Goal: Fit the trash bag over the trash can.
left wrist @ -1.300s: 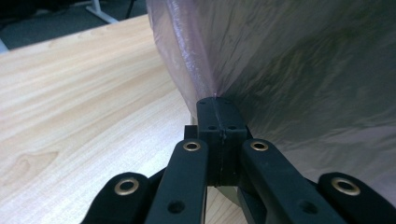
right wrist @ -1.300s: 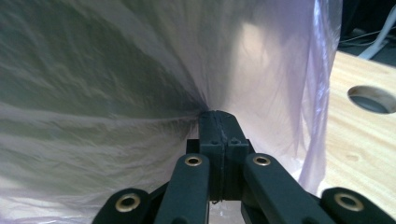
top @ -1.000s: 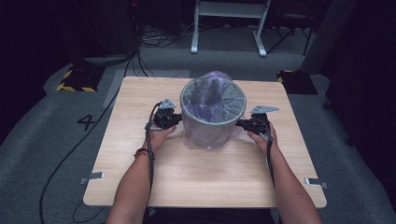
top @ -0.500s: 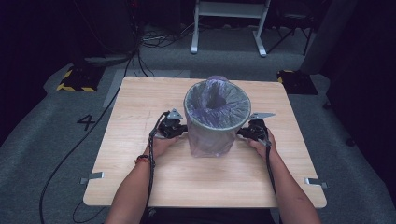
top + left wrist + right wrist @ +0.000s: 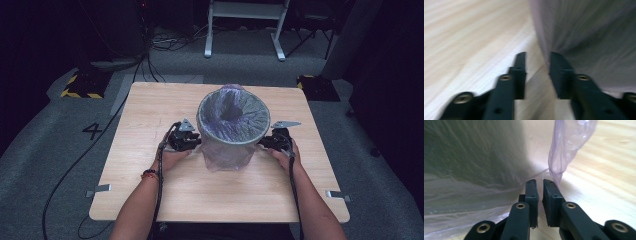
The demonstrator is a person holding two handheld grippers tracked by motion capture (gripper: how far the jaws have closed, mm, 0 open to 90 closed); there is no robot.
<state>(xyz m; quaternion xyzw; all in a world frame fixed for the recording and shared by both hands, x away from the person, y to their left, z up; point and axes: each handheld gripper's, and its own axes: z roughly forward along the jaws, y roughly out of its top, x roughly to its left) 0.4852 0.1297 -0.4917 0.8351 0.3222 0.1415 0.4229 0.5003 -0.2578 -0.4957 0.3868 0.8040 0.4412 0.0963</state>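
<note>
A round grey bin, lined with a thin translucent purple plastic bag, stood upright near the middle of the pale wooden table, its long axis vertical and its open mouth upward. The left gripper was set just beside the bin's left flank and the right gripper just beside its right flank, so that the bin lay between the two, inward of each claw and about equally near to both.

In the left gripper view, the jaws were seen parted by a modest gap, having just been opening; bare table was seen through the gap, and the draped bag film lay just ahead and to the right of the right-hand jaw. Whether that jaw touched the film could not be told with certainty, since the picture was blurred. In the right gripper view, the jaws stood narrow, with only a slim slot between them, having likewise just been opening; nothing was seen pinched in that slot. A loose hanging fold of the bag dropped just ahead of the tips, slightly to the right, while the lined wall of the bin rose ahead to the left.

The bag was judged to have been let go on both sides. Any further tug on the liner would turn on each claw reaching inward toward the bin's wall, where the loose film hung.
</note>
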